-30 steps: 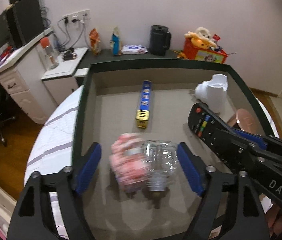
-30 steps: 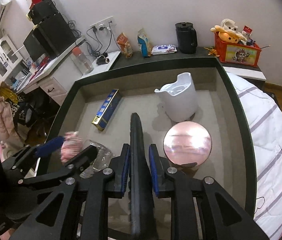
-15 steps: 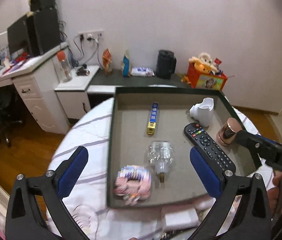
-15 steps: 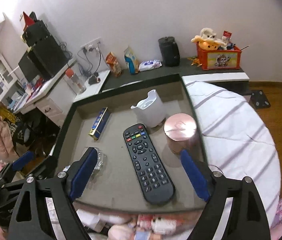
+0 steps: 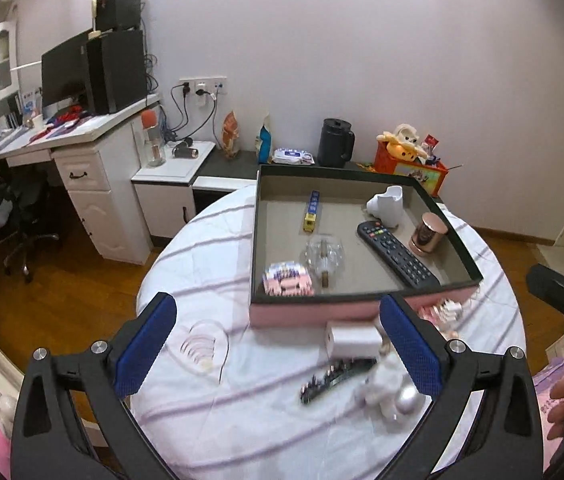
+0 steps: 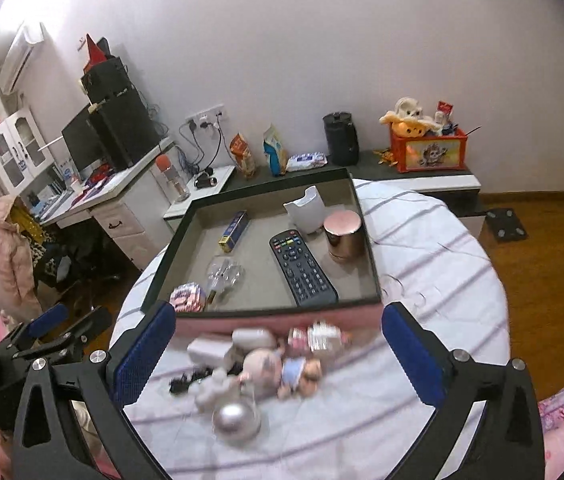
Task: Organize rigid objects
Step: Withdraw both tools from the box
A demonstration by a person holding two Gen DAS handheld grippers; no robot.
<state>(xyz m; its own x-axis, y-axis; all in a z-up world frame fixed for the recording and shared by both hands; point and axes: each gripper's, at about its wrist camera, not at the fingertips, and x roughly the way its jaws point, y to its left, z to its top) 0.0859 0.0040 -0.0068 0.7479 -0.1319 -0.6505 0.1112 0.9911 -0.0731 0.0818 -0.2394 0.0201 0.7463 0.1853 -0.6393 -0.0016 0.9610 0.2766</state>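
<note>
So your left hand-held gripper [image 5: 277, 340] is spread wide with nothing between its blue pads, hanging over the near part of the round surface [image 5: 185, 248] with the striped white cloth, and your right hand-held gripper [image 6: 277, 346] is the same deal; its jaws have just been opening and nothing sits between them either. Both are back from the box [image 5: 362, 306], the one with the dark rim and pink outer wall, sitting on the far right part of the surface. Inside it you've got the black remote [image 5: 396, 254] lying flat, angled from far left to near right, with the rose-gold canister [image 5: 426, 234] standing upright just right of it by the right wall, and the white jug [image 5: 386, 206] at the far right corner. The blue and gold slim box [image 5: 310, 213] lies toward the far middle, the clear glass bottle [image 5: 324, 258] is on its side near the centre, and the pink patterned pack [image 5: 288, 280] sits just left of it at the near left corner. Outside the box, right in front of its near wall, there's a pile still on the cloth: a white charger block [image 5: 352, 338], a small doll [image 6: 282, 368], a silver ball-shaped thing [image 6: 235, 420], plus a black item I can't make out because it's blurred.
</note>
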